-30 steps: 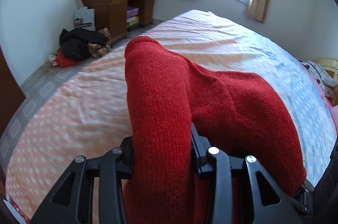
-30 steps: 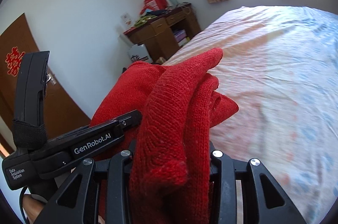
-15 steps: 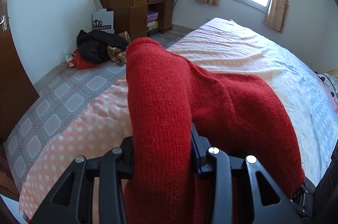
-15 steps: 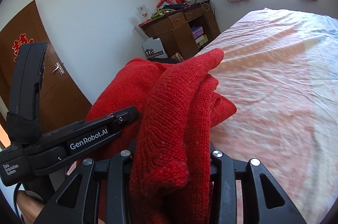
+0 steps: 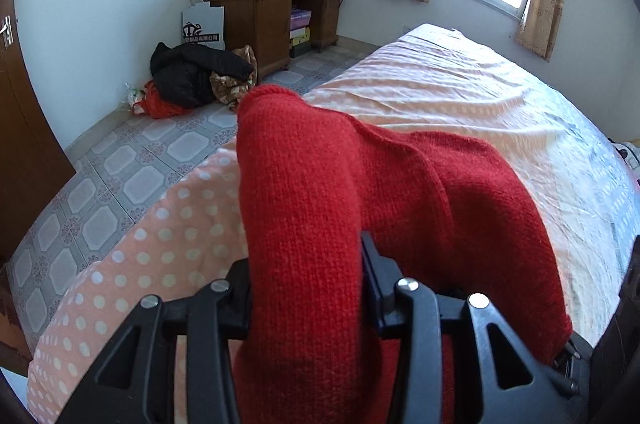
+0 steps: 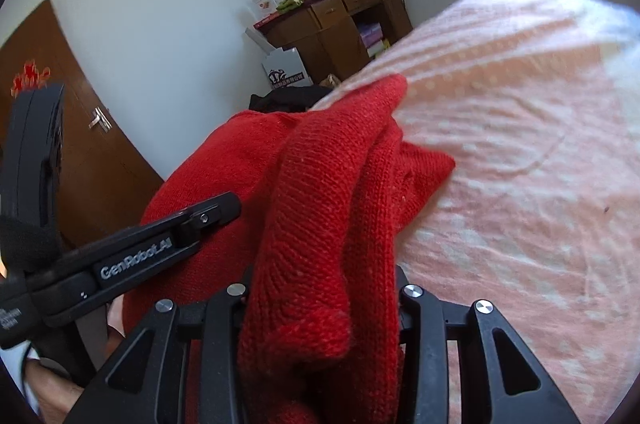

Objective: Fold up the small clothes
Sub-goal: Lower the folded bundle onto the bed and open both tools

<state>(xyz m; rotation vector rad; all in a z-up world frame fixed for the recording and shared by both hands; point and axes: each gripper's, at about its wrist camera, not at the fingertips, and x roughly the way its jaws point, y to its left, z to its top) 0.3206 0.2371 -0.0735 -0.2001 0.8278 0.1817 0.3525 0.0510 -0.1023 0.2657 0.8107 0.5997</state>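
The left gripper point(image 5: 306, 288) is opening around the red sweater point(image 5: 360, 192); the right gripper point(image 6: 320, 300) clamps it, above the bed point(image 5: 460, 92) edge, with the desk point(image 5: 256, 0) beyond.

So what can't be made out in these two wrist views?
- Left gripper fingertips: buried in the red knit garment; jaws opening.
- Right gripper fingertips: covered by that garment.
- Garment's type and lower part: cut off by the bottom edge.
- Bed: blurred in the right view.
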